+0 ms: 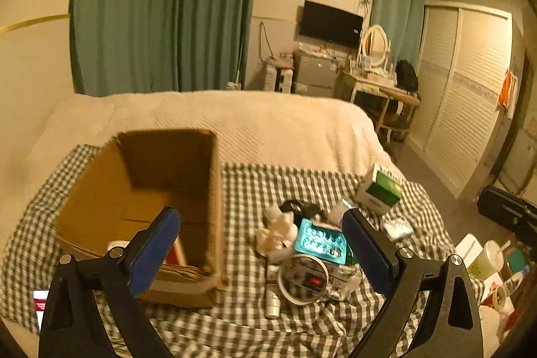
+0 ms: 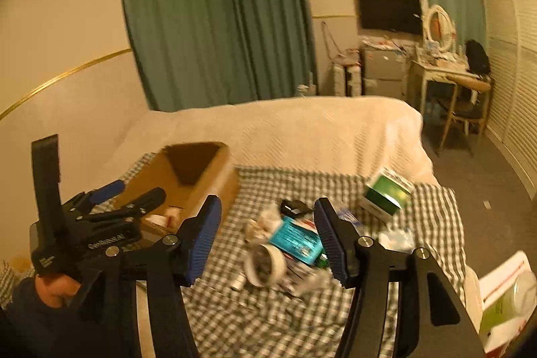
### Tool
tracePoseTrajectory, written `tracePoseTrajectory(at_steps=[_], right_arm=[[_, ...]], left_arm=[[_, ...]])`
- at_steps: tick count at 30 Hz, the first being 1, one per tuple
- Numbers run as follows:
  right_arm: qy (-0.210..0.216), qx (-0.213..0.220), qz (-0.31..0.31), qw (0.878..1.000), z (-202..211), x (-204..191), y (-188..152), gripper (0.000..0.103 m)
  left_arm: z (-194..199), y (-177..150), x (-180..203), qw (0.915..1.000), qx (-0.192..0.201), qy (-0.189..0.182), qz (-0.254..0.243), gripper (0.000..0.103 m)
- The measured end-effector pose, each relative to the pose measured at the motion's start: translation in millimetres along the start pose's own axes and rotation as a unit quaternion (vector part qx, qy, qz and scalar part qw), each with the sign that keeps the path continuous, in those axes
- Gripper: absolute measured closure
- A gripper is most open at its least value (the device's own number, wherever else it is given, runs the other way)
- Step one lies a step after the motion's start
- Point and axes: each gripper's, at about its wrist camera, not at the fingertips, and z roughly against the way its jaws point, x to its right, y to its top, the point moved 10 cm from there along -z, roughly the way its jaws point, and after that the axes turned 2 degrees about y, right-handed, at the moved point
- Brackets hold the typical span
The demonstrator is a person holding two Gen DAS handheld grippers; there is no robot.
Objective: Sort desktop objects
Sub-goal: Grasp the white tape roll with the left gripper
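Brown box [image 1: 161,190] shows its inside only from my left tongs [image 1: 261,243]; both left and right tongs [image 2: 268,237] gape, holding nothing.

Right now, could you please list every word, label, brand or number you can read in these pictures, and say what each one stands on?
No text can be read for certain.
Left gripper: raised lettering on its black body, too blurred to read.
Green and white box: dark print along the top edge, too blurred.
Teal packet: pale print, unreadable.
White carton at the right edge: red markings, too small to read.
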Motion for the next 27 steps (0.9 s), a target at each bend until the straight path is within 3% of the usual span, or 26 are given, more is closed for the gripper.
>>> tracePoseTrajectory(at_steps=[5, 10, 15, 19, 23, 27], right_arm=[[-0.012, -0.026, -0.018, 0.999, -24.4, 37.9, -31.5, 0.046], [-0.011, -0.034, -0.043, 0.998, -53.3, 66.9, -61.8, 0.042], [-0.021, -0.063, -0.040, 0.997, -104.3, 75.1, -111.1, 0.042], [-0.016, -0.096, -0.001, 0.995, -128.9, 74.4, -142.9, 0.042], [0.005, -0.104, -0.035, 0.994, -138.2, 89.1, -151.3, 0.042], [0.023, -0.104, -0.063, 0.992, -137.2, 97.5, -154.5, 0.042]], left_arm=[[-29.7, -27.8, 15.7, 0.9998, -0.017, -0.002, -0.010, 0.003], [-64.2, -78.1, 24.9, 0.9995, -0.031, -0.006, 0.001, 0.003], [-106.5, -127.6, 35.9, 0.9973, -0.070, -0.023, 0.002, 0.003], [-131.6, -145.9, 53.3, 0.9953, -0.085, -0.041, -0.017, 0.003], [-154.2, -152.8, 65.5, 0.9933, -0.098, -0.050, -0.036, 0.003], [-181.5, -165.5, 64.3, 0.9882, -0.143, -0.048, -0.028, 0.003]])
